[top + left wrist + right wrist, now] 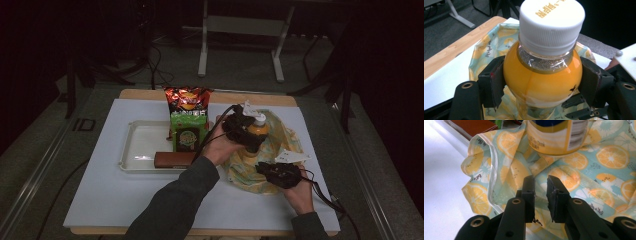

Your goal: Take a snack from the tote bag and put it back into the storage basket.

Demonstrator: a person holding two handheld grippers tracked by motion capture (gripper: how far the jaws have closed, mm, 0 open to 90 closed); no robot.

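Your left gripper [248, 134] clamps the orange juice bottle [542, 75] at its shoulder, just under the white cap [552, 23], holding it upright over the citrus-print bag [270, 150]. At the bottle's nine o'clock sits the white tray [137, 147]. At its five o'clock, your right gripper [540, 195] pinches a fold of the bag, jaws nearly together.

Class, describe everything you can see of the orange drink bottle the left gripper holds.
The orange drink bottle is clear plastic, filled with orange liquid, bubbles at its neck. Its white ribbed cap, stamped with gold letters, is on. It stands upright over the lemon-print bag, with a yellow label around its lower body. The left gripper clamps its shoulder between both pads.
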